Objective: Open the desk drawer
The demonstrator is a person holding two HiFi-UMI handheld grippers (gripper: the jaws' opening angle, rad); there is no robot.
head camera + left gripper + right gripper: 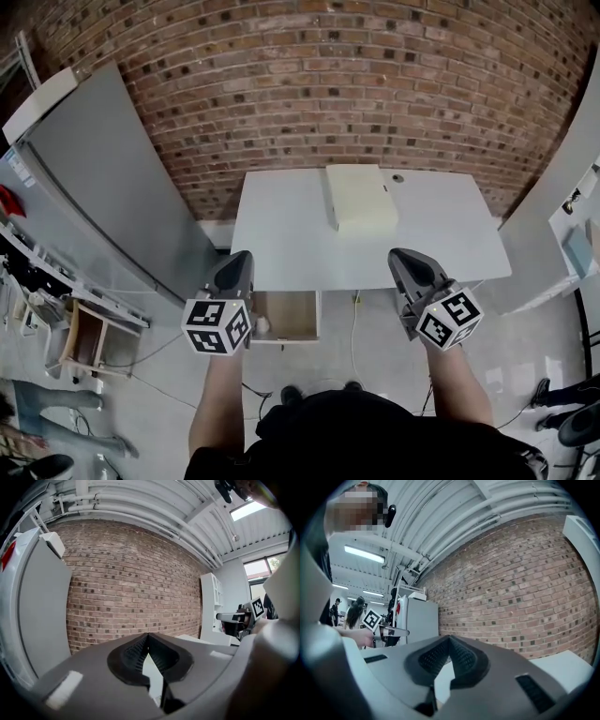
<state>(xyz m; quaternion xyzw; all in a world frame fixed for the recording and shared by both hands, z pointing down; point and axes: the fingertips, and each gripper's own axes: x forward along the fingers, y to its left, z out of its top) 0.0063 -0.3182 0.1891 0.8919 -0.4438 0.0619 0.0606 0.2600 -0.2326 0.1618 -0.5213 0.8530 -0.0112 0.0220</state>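
A white desk point(300, 234) stands against the brick wall in the head view. Under its front left, a wooden drawer point(286, 317) sticks out toward me, its inside visible. My left gripper point(238, 259) hovers above the desk's front left corner, jaws shut and empty. My right gripper point(403, 257) hangs over the front edge on the right, also shut with nothing in it. In the left gripper view the left gripper point(148, 636) has its tips together and points at the brick wall. The right gripper point(449, 639) looks the same in the right gripper view.
A cream box point(359, 197) lies on the back middle of the desk. A grey cabinet point(103, 178) stands at the left, white shelving point(577, 220) at the right. A small wooden stool point(89, 339) sits on the floor at lower left. A cable point(354, 328) hangs under the desk.
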